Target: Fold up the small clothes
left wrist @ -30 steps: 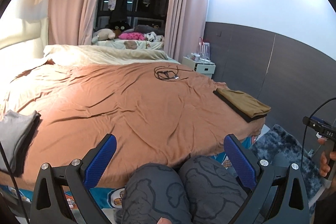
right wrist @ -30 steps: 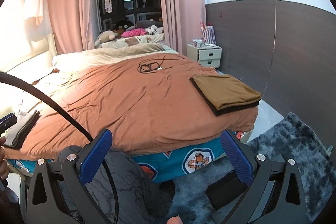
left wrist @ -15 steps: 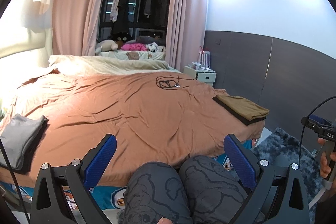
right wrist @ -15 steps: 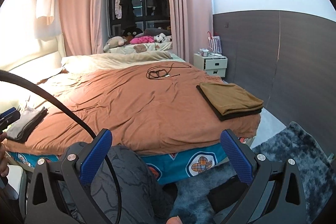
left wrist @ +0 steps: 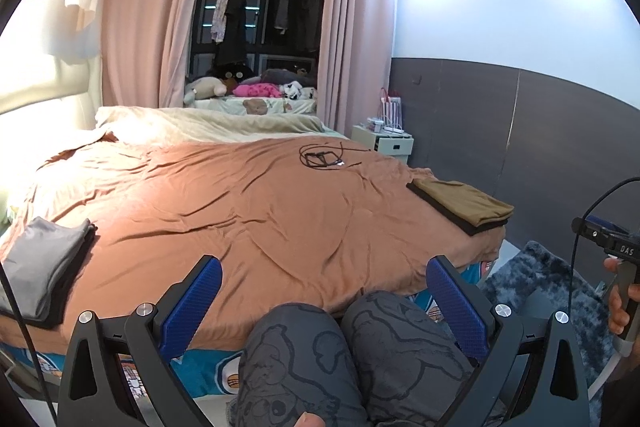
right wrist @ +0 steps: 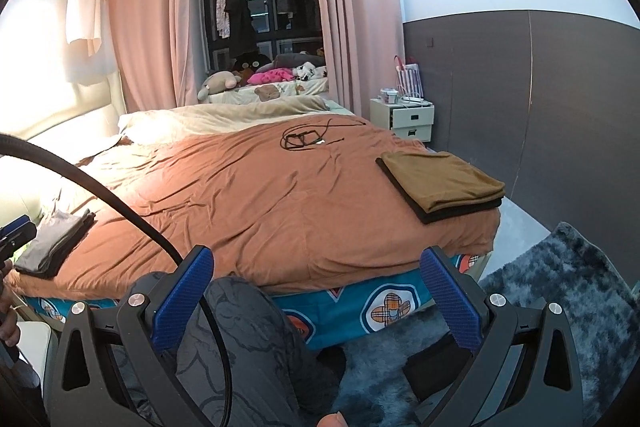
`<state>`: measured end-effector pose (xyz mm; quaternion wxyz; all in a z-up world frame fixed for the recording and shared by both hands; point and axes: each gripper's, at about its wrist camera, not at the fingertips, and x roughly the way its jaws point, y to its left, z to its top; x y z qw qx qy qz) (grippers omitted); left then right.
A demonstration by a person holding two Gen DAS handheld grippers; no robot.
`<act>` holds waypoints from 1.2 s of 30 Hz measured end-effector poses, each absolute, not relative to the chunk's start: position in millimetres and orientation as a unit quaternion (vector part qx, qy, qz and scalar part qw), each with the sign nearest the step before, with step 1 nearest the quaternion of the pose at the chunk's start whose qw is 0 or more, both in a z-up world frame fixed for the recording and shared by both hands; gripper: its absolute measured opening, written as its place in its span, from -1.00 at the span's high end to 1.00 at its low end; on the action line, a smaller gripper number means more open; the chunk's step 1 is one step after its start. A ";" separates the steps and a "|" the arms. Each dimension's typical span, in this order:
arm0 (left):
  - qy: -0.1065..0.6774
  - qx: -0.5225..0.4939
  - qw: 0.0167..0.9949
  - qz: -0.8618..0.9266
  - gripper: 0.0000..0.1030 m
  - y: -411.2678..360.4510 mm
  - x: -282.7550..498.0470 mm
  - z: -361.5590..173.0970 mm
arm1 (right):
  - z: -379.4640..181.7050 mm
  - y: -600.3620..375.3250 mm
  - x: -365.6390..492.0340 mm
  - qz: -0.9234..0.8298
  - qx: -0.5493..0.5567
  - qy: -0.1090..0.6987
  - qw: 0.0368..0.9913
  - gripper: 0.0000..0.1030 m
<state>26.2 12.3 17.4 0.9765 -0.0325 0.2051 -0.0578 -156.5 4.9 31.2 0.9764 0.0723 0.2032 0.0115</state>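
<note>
A folded stack of small clothes, olive-brown on top of black (left wrist: pixel 464 205) (right wrist: pixel 442 183), lies at the bed's right corner. A second folded stack, grey over black (left wrist: pixel 44 267) (right wrist: pixel 54 243), lies at the left edge. My left gripper (left wrist: pixel 322 303) is open and empty, held above the person's knees (left wrist: pixel 352 355) in front of the bed. My right gripper (right wrist: pixel 316 295) is open and empty, also in front of the bed, over the knee (right wrist: pixel 240 331) and the rug.
The bed has an orange-brown cover (left wrist: pixel 240 211) (right wrist: pixel 240 195) with a coil of black cable (left wrist: pixel 320 159) (right wrist: pixel 302 139) on it. A white nightstand (right wrist: pixel 412 119) stands at the right wall. A dark shaggy rug (right wrist: pixel 560 291) lies on the floor.
Both grippers have tilted upward and drawn back a little, so the bed sits lower in view and more ceiling shows. Both stay open and empty.
</note>
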 end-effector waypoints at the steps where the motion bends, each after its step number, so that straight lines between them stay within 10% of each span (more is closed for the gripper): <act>1: 0.204 -0.033 0.977 -0.057 -0.99 12.5 24.9 17.7 | 31.5 4.5 -156.6 0.011 0.071 0.203 0.976 -1.00; 36: 0.198 -0.037 0.979 -0.046 -0.99 9.4 15.5 23.4 | 28.9 3.8 -156.9 0.008 0.081 0.207 0.975 -1.00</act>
